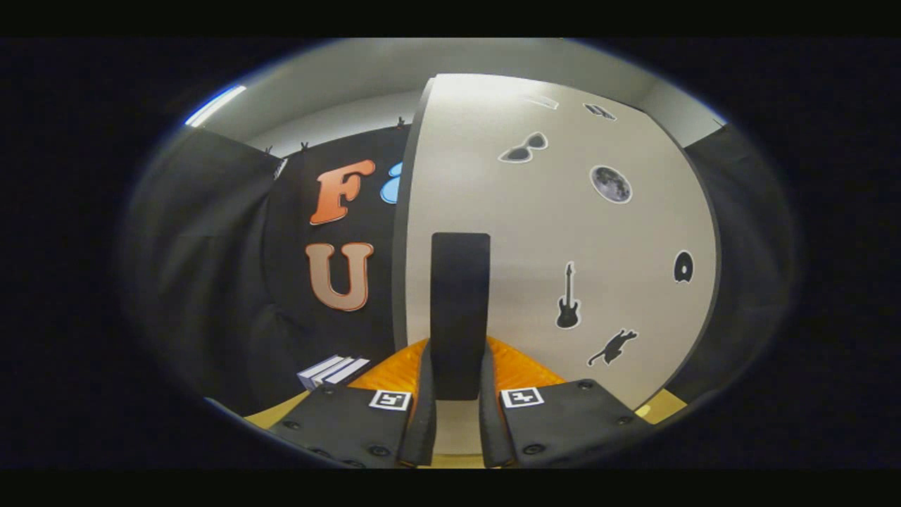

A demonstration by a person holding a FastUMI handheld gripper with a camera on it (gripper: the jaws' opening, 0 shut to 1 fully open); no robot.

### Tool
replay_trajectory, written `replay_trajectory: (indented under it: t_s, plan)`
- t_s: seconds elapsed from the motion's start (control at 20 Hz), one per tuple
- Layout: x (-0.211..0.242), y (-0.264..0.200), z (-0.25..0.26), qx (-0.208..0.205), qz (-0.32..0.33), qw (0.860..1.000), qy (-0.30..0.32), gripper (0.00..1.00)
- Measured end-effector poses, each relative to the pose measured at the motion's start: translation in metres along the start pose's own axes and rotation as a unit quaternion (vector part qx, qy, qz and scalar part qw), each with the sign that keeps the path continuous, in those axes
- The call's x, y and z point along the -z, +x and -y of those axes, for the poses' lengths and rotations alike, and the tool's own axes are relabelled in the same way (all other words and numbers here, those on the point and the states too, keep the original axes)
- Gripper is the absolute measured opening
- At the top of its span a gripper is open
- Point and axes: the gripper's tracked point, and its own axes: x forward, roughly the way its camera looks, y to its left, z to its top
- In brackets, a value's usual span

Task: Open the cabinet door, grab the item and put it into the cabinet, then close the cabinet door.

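Two fingers (422, 408) of the gripper (457, 412) sit low centre of frame, one each side of the tall dark handle (460, 313) on the cabinet door (563, 232). Fingers look pressed to the handle's left and right sides near its bottom end, so gripper is clamped on the handle; no gap seen betw. pads and handle.

Door is a pale panel filling centre and right of frame, w/ small stickers: sunglasses (524, 148) up top, moon (610, 184) right of centre, guitar (568, 299) and cat (612, 348) lower right, a dark round one (683, 267) near the door's right edge. Door's left edge (407, 211) runs as a dark strip from upper centre down to just left of the handle. Right edge curves down toward lower right, close to the black cloth wall there.

Left of the door edge: open room, black cloth wall (211, 267) well back. Item, a small stack of pale flat boxes (332, 370), lies lower left, left of the left finger, apart from it and beside the door's left edge, on the yellowish table (278, 415). Table strip also shows at lower right by the door's bottom corner. Can't tell if door is ajar or flush.
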Motion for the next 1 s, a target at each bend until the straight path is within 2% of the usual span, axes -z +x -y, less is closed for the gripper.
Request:
replay_trajectory:
  t_s: [0.25, 0.5, 1.0]
  plan:
    - [-0.001, -0.083, 0.020, -0.023, 0.013, 1.000, 0.008, 0.29]
    - [-0.003, -0.147, 0.047, -0.016, 0.016, 1.000, 0.007, 0.27]
    - [-0.008, -0.222, 0.101, 0.018, 0.010, 1.000, -0.008, 0.24]
